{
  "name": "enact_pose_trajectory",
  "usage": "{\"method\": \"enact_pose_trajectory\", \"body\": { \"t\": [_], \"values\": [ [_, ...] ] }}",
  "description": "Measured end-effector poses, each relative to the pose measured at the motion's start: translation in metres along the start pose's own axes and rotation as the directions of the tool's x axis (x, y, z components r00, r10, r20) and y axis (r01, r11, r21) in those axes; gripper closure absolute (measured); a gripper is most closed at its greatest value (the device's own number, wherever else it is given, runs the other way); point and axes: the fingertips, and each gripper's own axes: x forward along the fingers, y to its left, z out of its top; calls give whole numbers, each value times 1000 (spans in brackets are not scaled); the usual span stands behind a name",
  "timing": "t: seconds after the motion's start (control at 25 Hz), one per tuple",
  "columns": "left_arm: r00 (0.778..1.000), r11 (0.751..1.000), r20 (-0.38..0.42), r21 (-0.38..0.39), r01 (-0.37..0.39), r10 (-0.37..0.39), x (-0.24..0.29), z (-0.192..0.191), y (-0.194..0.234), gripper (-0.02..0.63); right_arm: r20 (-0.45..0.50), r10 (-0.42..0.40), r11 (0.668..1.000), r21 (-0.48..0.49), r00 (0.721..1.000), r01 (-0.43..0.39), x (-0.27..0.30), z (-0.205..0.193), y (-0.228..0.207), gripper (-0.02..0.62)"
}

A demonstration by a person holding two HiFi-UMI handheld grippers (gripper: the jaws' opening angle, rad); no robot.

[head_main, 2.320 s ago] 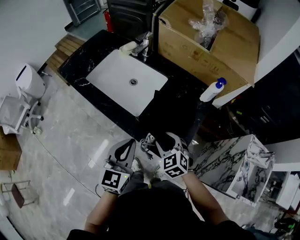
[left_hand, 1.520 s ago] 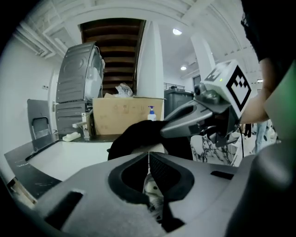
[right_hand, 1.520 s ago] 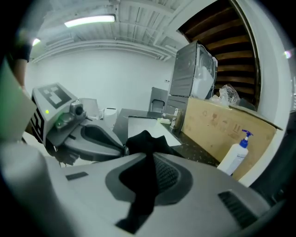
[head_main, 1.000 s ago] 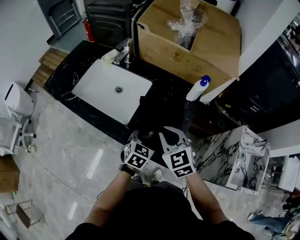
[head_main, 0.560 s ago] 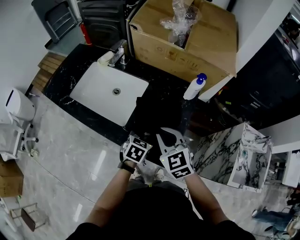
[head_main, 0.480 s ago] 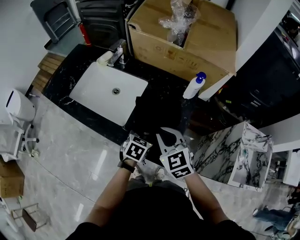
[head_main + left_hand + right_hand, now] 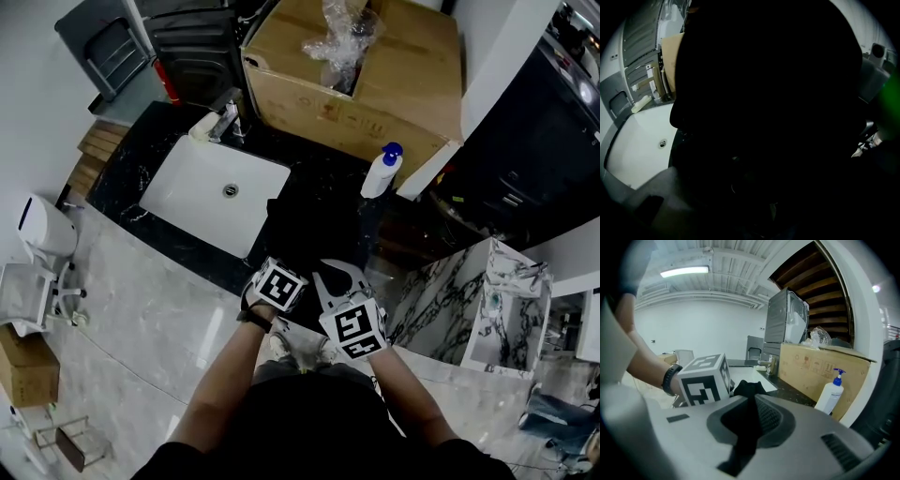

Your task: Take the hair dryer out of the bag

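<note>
Left gripper view: nearly all black bag [image 7: 768, 93]; contents indistinct

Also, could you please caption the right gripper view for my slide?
Right gripper pinching the edge of the black bag, pump bottle and cardboard box behind.

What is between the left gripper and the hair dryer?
Only the black bag. The left gripper, jaws just opened wider, faces its dark cloth; what lies between them is too dark to tell. No hair dryer shows.
</note>
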Motion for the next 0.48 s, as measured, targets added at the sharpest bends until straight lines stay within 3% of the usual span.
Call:
{"method": "enact_pose_trajectory", "body": {
  "t": [0.16,0.48],
  "values": [
    [998,998,24,-12,65,-65,16,-3,-12,377,2,-5,1000,8,1000,5,-1,-3,-2,565],
    [983,999,183,-3,36,-35,1,10,-7,382,-1,-10,1000,11,1000,10,-2,-6,-6,566]
  ]
}}
